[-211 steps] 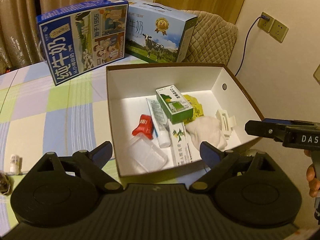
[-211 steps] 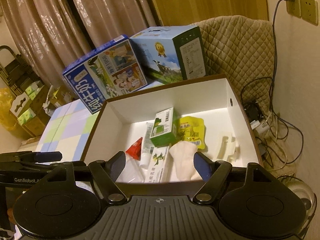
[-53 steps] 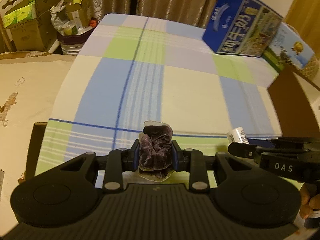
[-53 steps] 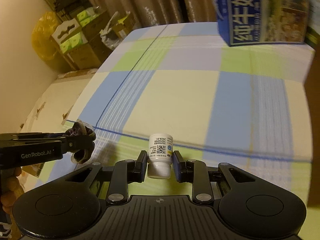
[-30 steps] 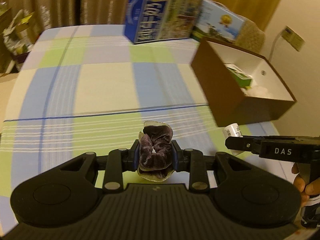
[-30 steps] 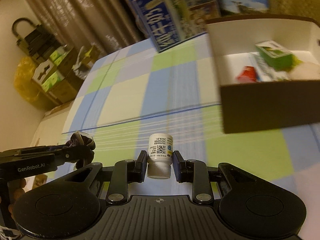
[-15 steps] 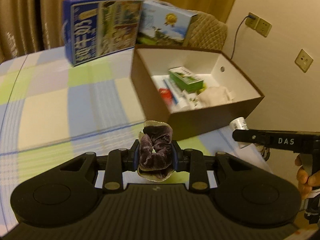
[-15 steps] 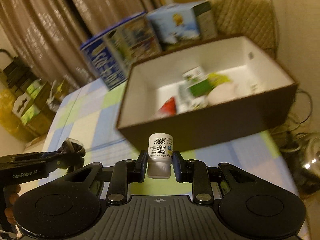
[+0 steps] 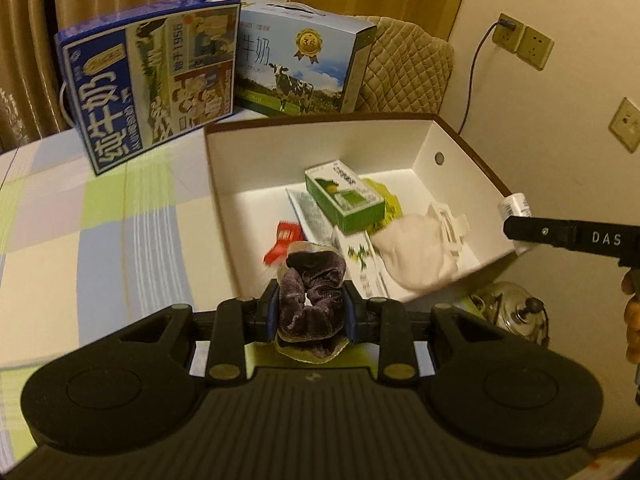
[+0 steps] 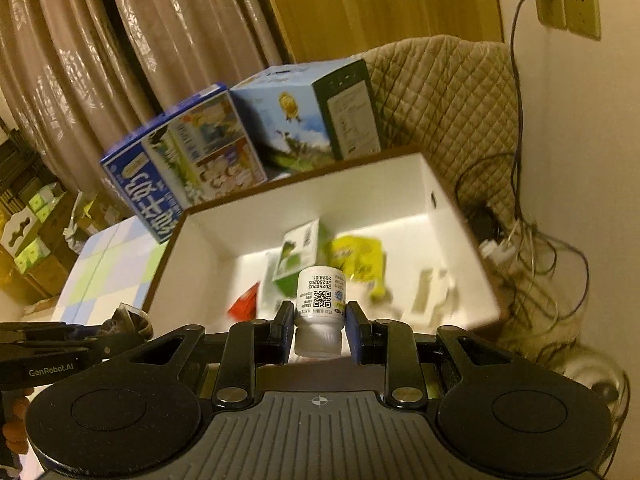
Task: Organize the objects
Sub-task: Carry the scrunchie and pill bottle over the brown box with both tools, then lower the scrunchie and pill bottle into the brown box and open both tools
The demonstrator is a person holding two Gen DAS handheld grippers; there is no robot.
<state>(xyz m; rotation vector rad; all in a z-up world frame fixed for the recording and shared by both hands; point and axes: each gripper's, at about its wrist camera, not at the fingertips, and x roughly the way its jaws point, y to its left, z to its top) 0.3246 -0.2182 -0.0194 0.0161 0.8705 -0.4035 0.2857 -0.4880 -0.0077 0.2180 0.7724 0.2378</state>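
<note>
My left gripper is shut on a dark purple velvet scrunchie that lies on a pale bit of wrapper, held just before the near wall of the brown box with white inside. My right gripper is shut on a small white pill bottle with a QR label, held in front of the same box. In the box lie a green carton, a red packet, a yellow pouch, a white cloth and a white clip. The bottle also shows at the box's right corner.
Two milk cartons stand behind the box: a dark blue one and a light blue one. A quilted chair back and wall sockets lie beyond. A metal kettle sits below the table edge at right, and cables trail by the wall.
Both grippers have swung from the checked tablecloth toward the box, which is now close in front and larger in both views. The scrunchie and bottle stay held.
</note>
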